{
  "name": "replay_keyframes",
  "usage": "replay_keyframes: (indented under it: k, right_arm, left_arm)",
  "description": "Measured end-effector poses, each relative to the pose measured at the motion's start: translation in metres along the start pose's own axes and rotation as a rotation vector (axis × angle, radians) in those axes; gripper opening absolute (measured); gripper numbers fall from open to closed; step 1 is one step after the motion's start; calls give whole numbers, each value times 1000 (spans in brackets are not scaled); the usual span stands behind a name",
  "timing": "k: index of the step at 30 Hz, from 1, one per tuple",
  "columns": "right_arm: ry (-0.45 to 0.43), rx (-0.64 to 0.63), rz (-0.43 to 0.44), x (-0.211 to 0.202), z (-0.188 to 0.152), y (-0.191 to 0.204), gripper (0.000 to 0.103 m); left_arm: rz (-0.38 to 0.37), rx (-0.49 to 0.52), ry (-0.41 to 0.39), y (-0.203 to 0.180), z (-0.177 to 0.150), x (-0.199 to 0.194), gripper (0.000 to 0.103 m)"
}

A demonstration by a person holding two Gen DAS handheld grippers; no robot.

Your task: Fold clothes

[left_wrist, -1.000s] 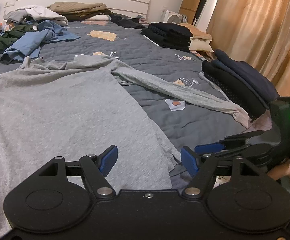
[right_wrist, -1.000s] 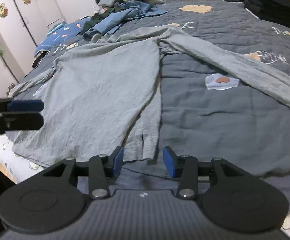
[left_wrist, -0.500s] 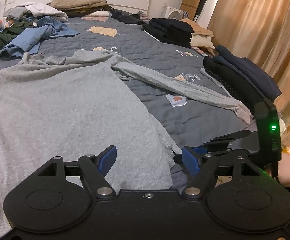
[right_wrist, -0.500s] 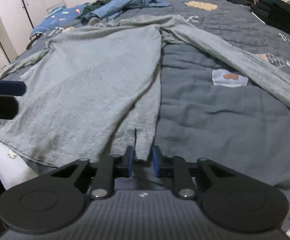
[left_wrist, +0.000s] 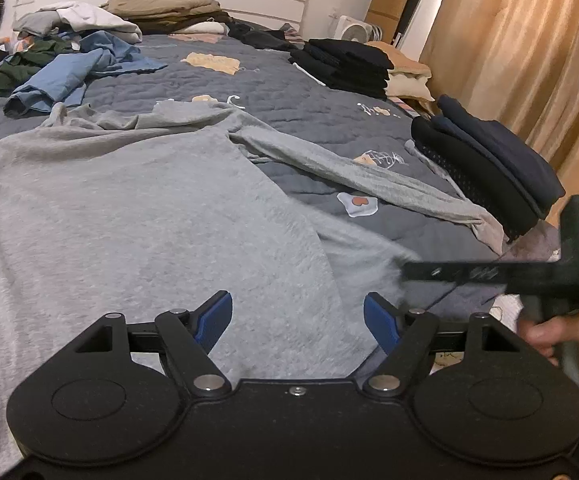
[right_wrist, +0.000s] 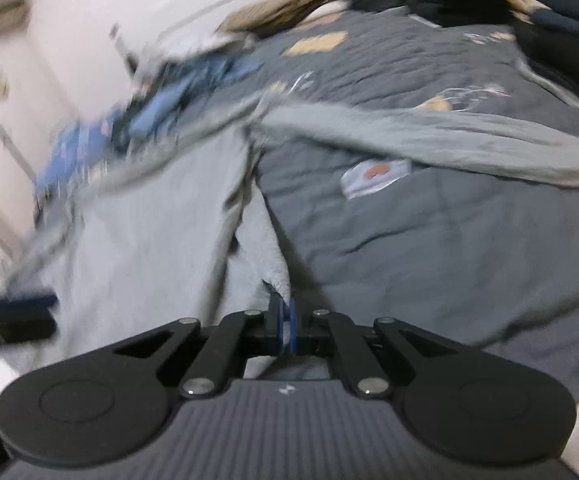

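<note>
left view first: our left gripper hovers wide open over the grey shirt spread on the bed, its hem corner newly lifted at the right. right view: our right gripper has just pinched shut on that corner, so we judge the first fold underway.

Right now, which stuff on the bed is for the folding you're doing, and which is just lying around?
For the job:
- long-sleeved grey knit shirt, spread flat
- right gripper, shut on the shirt's hem
- left gripper, open above the hem

Just lying about:
- folded stack of dark navy clothes
- folded black pile
- crumpled blue shirt
- folded khaki clothes
- white fan
</note>
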State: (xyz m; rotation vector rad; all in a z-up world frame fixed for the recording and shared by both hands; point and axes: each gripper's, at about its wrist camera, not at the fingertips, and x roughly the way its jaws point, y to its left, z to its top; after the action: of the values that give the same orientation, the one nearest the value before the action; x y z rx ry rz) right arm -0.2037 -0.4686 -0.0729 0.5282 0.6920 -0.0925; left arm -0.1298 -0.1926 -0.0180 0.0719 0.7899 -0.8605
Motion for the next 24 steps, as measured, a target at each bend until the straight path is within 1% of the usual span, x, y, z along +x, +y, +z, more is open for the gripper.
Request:
replay_keyframes:
  k: [2, 4, 7, 9, 11, 12, 16, 17, 19, 22, 23, 24]
  right_arm:
    - [-27, 93, 45, -15, 4, -12, 3]
    - [-47, 159, 85, -30, 6, -22, 3]
    - [-56, 177, 83, -49, 8, -28, 3]
    - [-17, 137, 32, -51, 10, -28, 3]
    - [53, 101, -32, -43, 11, -31, 3]
    - [87, 95, -50, -39, 11, -32, 3]
    - [192, -45, -134, -24, 10, -22, 3]
    - [216, -59, -143, -23, 10, -22, 3]
    - [234, -63, -140, -27, 10, -23, 3]
    - [229, -72, -138, -39, 14, -23, 3]
    - [243, -71, -142, -38, 15, -25, 3]
    - [284, -71, -152, -33, 15, -28, 3]
  left_arm:
    - [-2, 1, -2, 0, 0, -1, 72]
    - [-2, 1, -4, 0, 0, -2, 72]
    - [1, -7, -5, 3, 1, -2, 72]
    - [0, -10, -7, 3, 2, -2, 72]
    - [-1, -10, -8, 2, 3, -2, 72]
    - [-2, -9, -9, 1, 3, -1, 72]
    - [-2, -13, -12, 4, 4, -3, 72]
    - [-1, -15, -13, 4, 5, -3, 72]
    - [0, -23, -19, 6, 6, -5, 72]
    - [2, -30, -24, 9, 7, -7, 72]
    - [0, -30, -25, 9, 8, -7, 72]
    - [-1, -31, -25, 9, 8, -7, 72]
